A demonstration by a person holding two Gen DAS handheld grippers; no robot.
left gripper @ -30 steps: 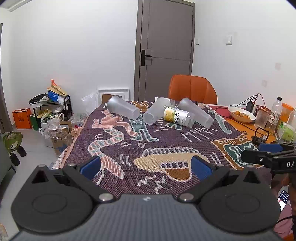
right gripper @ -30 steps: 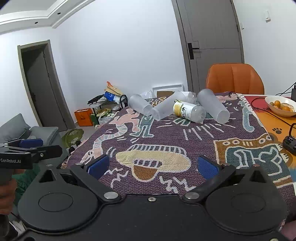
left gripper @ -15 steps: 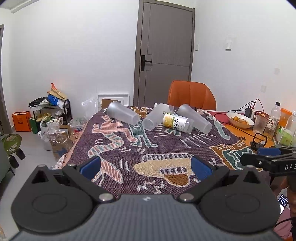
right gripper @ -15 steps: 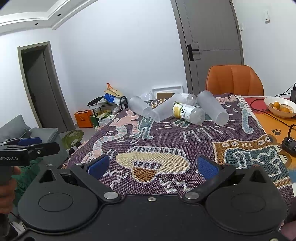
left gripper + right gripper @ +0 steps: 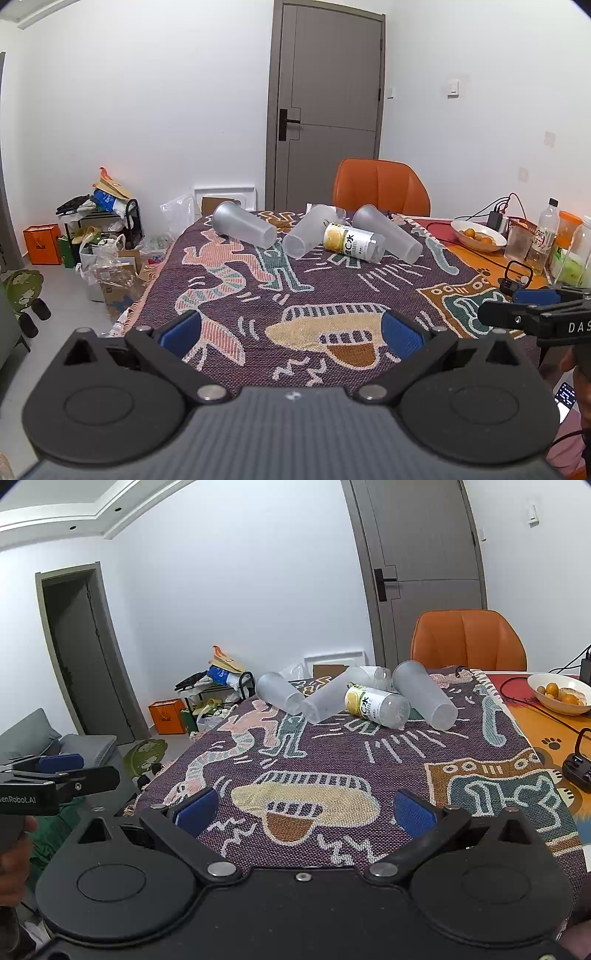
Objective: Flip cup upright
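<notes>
Frosted cups [image 5: 243,229] lie toppled, empty, beside a bottle [image 5: 352,242] on the patterned cloth [image 5: 236,295]; both the left gripper [image 5: 291,328] and the right gripper [image 5: 303,808] gape wide, holding nothing.

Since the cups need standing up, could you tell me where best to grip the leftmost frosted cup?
Grip the leftmost frosted cup across its mid-body, coming from above with the left gripper. It lies on its side on the blanket, apart from the other cups, so its round wall is exposed.
</notes>
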